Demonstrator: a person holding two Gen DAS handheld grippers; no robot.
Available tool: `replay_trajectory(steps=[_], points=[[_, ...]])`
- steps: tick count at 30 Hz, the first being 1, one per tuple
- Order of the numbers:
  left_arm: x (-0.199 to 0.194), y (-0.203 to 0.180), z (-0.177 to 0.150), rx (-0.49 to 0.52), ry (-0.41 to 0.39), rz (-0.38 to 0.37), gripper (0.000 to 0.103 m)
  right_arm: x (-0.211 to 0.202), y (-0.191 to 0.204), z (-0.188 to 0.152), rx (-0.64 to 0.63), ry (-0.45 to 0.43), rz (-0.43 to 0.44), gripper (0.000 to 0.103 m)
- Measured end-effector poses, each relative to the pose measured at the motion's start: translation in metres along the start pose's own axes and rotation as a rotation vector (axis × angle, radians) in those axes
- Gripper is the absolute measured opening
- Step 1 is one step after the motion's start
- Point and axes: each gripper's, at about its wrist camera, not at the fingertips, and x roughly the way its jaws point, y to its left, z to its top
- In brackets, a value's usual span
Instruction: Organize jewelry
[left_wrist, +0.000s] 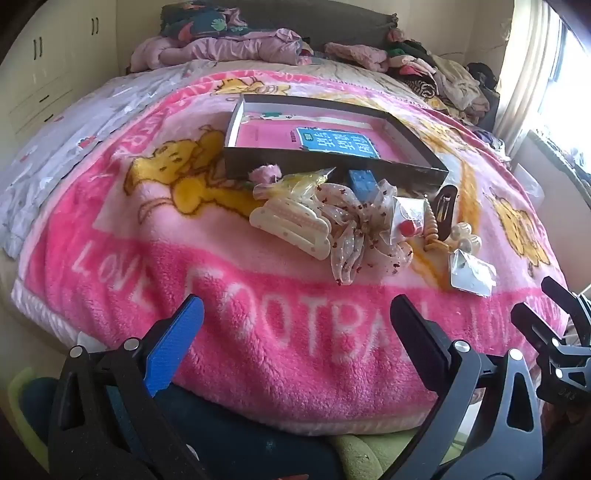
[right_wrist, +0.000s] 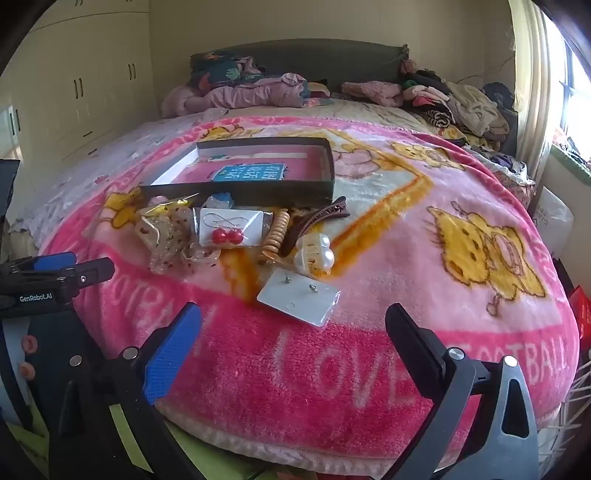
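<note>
A bed fills both views, covered by a fluffy pink blanket (right_wrist: 369, 369) printed with yellow cartoon bears and white lettering. Crumpled clothes (right_wrist: 461, 99) and a pink quilt (right_wrist: 240, 94) are heaped along the dark headboard (right_wrist: 317, 55). Cream wardrobe doors (right_wrist: 81, 88) stand on the left wall, and bright daylight comes through a curtained window (right_wrist: 569, 74) on the right.

Near the middle of the blanket lies an open shallow dark box (right_wrist: 258, 192) with a pink and blue printed card inside. The jewelry sits in a loose pile just in front of it: a card of red ball earrings (right_wrist: 231, 230), a cream hair claw clip (left_wrist: 291, 227), a sheer spotted scrunchie (left_wrist: 354, 236), a spiral tan hair tie (right_wrist: 277, 232), a brown hair clip (right_wrist: 317, 221), a pearl clip (right_wrist: 316, 251), and, nearest the foot of the bed, a white card of stud earrings (right_wrist: 299, 299).

The left claw (left_wrist: 295, 328) hangs over the blanket's near edge, spread wide and holding nothing. The right claw (right_wrist: 295, 332) is likewise spread wide and empty, just short of the stud card.
</note>
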Motion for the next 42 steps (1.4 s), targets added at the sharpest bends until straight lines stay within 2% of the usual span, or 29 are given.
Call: replay_trajectory(steps=[4, 8, 12, 42], points=[[-0.002, 0.006, 0.006, -0.003, -0.001, -0.006, 0.093, -0.001, 0.011, 0.001, -0.018, 0.001, -0.006, 0.097], [-0.001, 0.007, 0.011, -0.001, 0.000, -0.013, 0.093, -0.003, 0.005, 0.001, -0.008, -0.007, 0.010, 0.097], [-0.006, 0.006, 0.003, -0.009, -0.019, -0.009, 0.093, -0.003, 0.005, 0.002, -0.008, -0.007, 0.009, 0.097], [-0.009, 0.003, 0.005, -0.003, -0.025, -0.002, 0.093, -0.007, 0.001, 0.009, 0.017, -0.018, 0.028, 0.097]])
